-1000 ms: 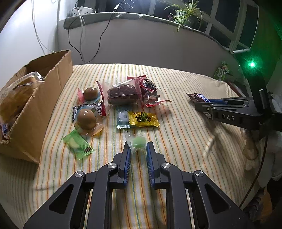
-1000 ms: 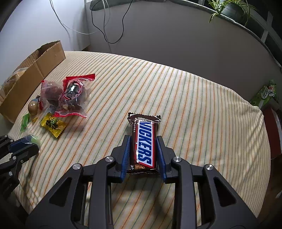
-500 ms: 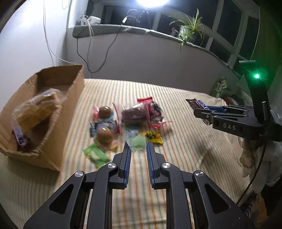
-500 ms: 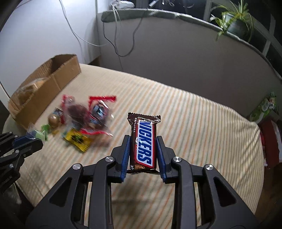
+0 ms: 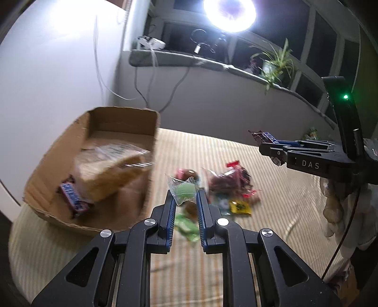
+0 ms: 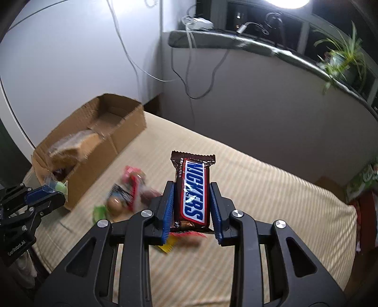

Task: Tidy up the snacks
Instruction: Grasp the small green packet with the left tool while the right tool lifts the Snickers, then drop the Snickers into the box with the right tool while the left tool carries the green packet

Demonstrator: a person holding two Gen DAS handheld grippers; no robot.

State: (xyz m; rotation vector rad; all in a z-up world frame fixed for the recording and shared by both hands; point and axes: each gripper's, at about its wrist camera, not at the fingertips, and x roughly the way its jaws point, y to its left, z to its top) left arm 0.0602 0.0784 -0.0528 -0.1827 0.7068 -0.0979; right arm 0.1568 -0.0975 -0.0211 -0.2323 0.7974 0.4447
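Observation:
My left gripper is shut on a small green candy in a clear wrapper and holds it in the air, right of the open cardboard box. The box holds a bagged bread loaf and a Snickers bar. My right gripper is shut on another Snickers bar, held above the striped bed. A pile of wrapped snacks lies on the bed below both grippers. The left gripper with its candy shows at the left of the right wrist view.
A grey ledge with cables and a potted plant runs behind the bed, under a bright lamp. A white wall stands behind the box. A green packet lies at the bed's far right.
Both grippers have risen well above the bed with their snacks and swung left toward the box. The box interior has come into fuller view.

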